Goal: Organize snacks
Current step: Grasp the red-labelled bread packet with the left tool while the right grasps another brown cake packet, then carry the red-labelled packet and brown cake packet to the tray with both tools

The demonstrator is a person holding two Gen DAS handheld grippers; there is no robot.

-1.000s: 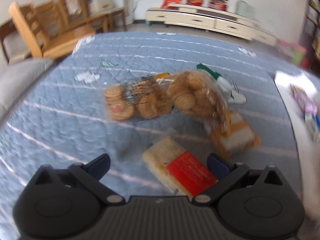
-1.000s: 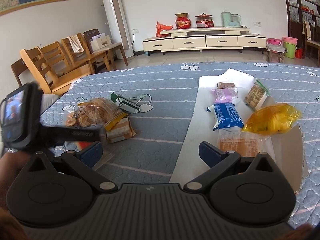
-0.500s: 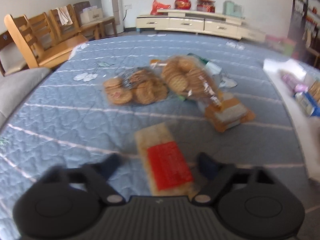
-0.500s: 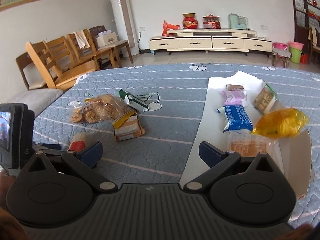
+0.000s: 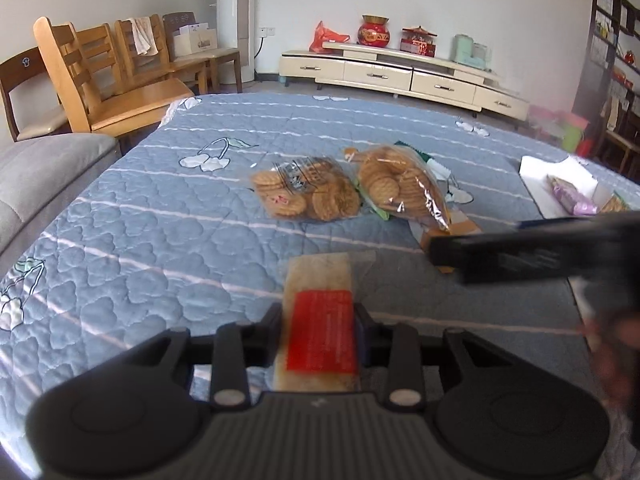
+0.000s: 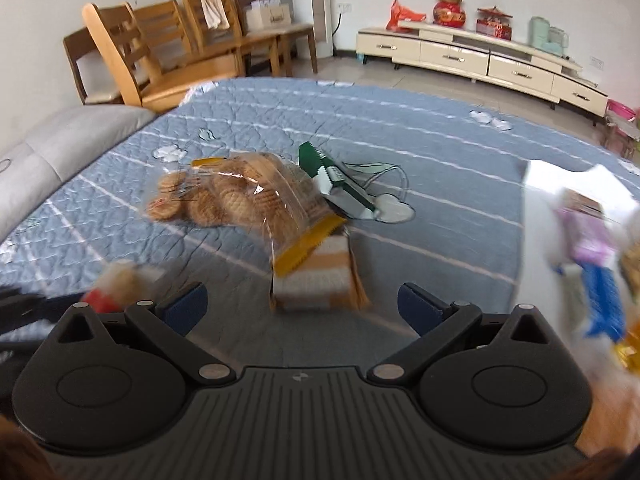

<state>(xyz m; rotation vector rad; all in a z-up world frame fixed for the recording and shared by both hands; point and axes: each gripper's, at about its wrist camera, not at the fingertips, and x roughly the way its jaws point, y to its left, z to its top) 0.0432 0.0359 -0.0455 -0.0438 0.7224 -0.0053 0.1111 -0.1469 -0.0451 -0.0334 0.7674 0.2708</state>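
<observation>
My left gripper [image 5: 318, 322] is shut on a pale snack packet with a red label [image 5: 320, 320], both pads pressing its sides just above the blue quilt [image 5: 160, 240]. Beyond it lie two clear bags of round biscuits [image 5: 308, 194] [image 5: 400, 188]. My right gripper [image 6: 302, 304] stands open with nothing between its fingers; a striped orange-and-white packet [image 6: 316, 276] lies just ahead of it, partly under a biscuit bag [image 6: 244, 196]. A green-and-white packet [image 6: 340, 184] lies behind. The right gripper shows as a dark blurred bar [image 5: 540, 252] in the left wrist view.
A white tray [image 6: 540, 200] at the right holds purple, blue and yellow snack packets. Wooden chairs [image 5: 100, 80] and a grey sofa edge [image 5: 40, 168] stand left of the quilt. A cream cabinet [image 5: 400, 72] runs along the far wall.
My left gripper closed on the red-labelled packet and shifted a little. My right gripper swung left and down from the tray toward the striped packet.
</observation>
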